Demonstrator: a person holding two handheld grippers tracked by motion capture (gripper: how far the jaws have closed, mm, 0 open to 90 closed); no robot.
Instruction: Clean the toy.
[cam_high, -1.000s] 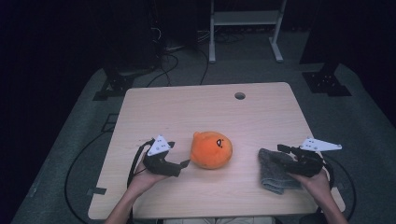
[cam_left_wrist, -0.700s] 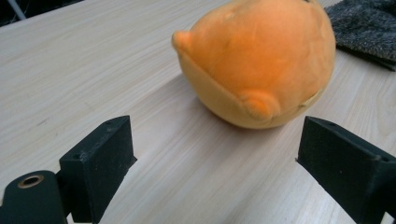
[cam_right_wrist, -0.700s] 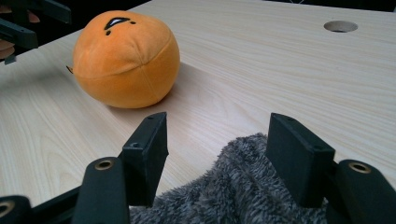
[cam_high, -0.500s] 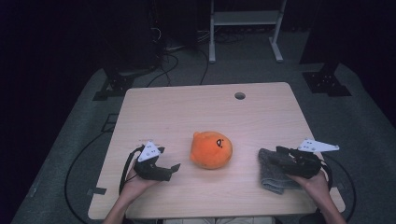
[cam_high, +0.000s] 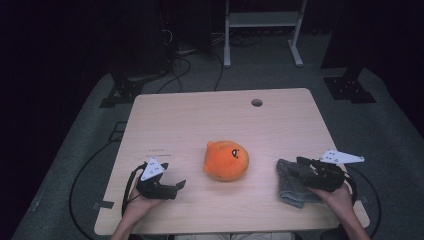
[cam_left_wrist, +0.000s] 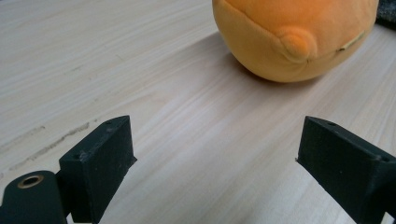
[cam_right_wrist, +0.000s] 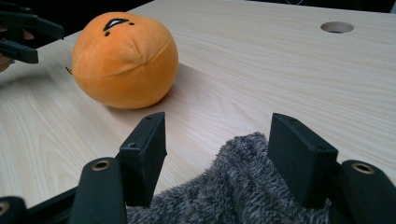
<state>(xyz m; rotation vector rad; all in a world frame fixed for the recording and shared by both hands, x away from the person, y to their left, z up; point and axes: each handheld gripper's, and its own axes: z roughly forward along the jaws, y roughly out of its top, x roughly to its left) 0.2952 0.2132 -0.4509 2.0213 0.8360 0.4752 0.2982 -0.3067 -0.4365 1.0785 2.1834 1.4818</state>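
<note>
My left gripper (cam_high: 172, 189) has come back toward me and a little lower since a second ago; before, it was nearer the orange plush toy (cam_high: 226, 160), and now it lies at about 8 o'clock from the toy, apart from it. Its jaws stand wide open with nothing between them.

My right gripper (cam_high: 300, 167) stayed at 3 o'clock from the toy, and its jaws have just been opening over the grey fuzzy cloth (cam_high: 295, 182). The cloth lies between them, but the pads do not press it. I judge that the cloth is released and both hands are retreating.

The right gripper view shows the toy's stitched face (cam_right_wrist: 114, 23) and the cable hole (cam_right_wrist: 337, 26) at 1 o'clock. The left gripper view shows instead a small nub (cam_left_wrist: 299, 43) on the toy's side.
</note>
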